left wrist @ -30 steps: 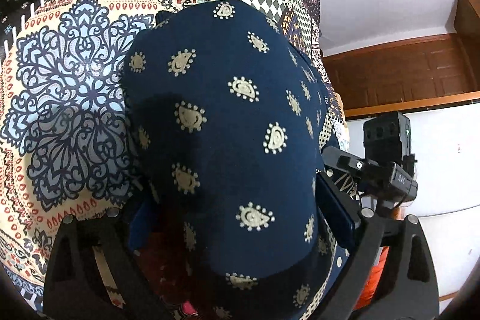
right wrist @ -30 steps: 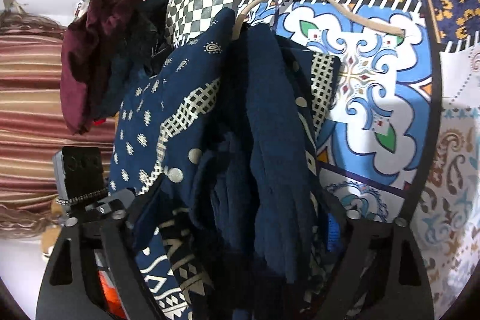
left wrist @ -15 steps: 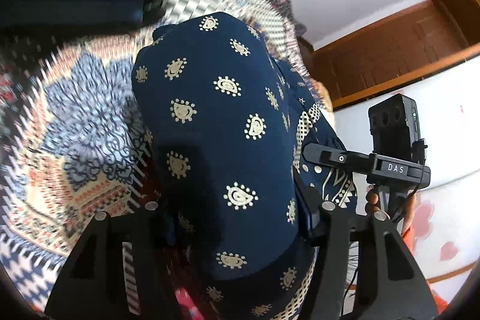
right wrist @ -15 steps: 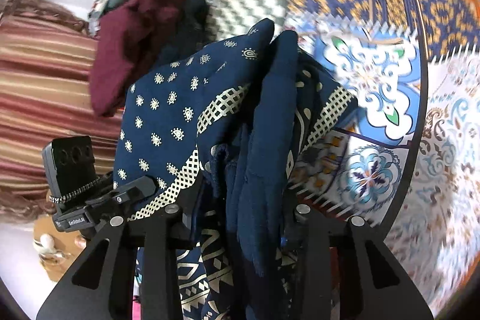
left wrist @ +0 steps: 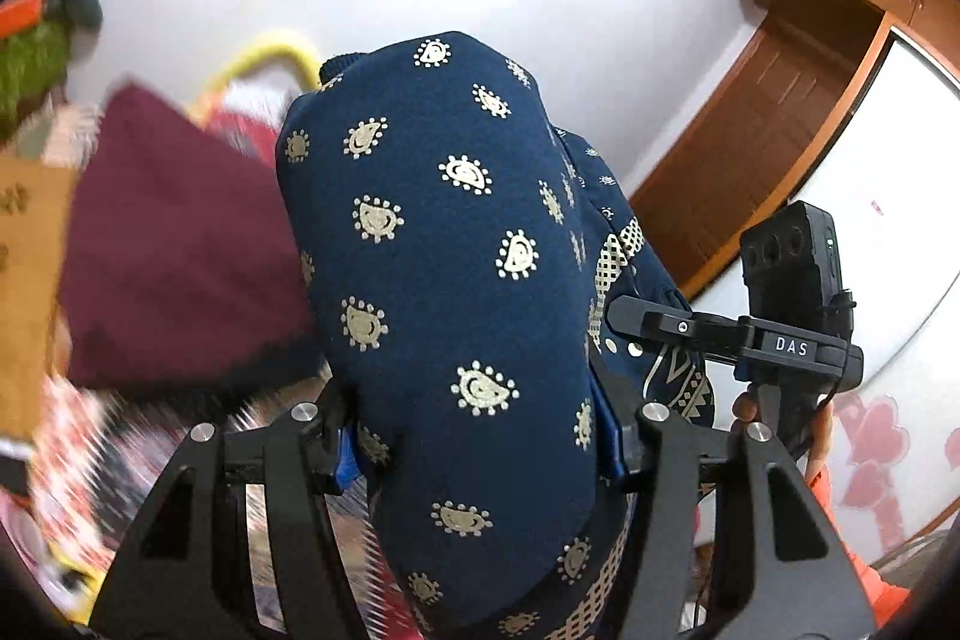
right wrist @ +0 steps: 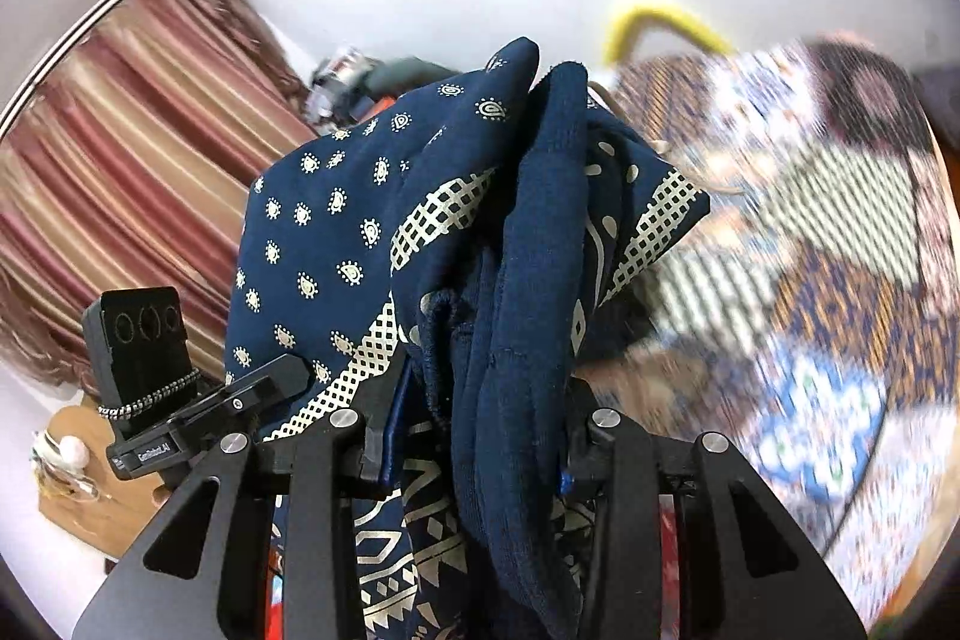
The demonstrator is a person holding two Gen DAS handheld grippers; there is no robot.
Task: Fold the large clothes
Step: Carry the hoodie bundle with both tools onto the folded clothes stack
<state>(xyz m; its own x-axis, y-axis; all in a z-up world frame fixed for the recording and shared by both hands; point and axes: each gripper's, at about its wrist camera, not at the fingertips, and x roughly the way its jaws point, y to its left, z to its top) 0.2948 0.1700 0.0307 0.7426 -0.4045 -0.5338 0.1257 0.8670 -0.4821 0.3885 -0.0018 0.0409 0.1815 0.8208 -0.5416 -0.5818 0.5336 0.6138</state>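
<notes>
Left gripper (left wrist: 480,451) clamping a bunched navy garment (left wrist: 444,280).
Gold paisley motifs dot the cloth, which bulges up between both black fingers (left wrist: 312,436). A maroon cloth (left wrist: 174,244) lies at left; the right gripper (left wrist: 624,310), beside a wooden door (left wrist: 768,130), also grips the garment.

Bright, even indoor light, no glare. Heavy fisheye bending with dark corners. Background smeared by motion blur; navy garment (left wrist: 456,280) stays sharp.
</notes>
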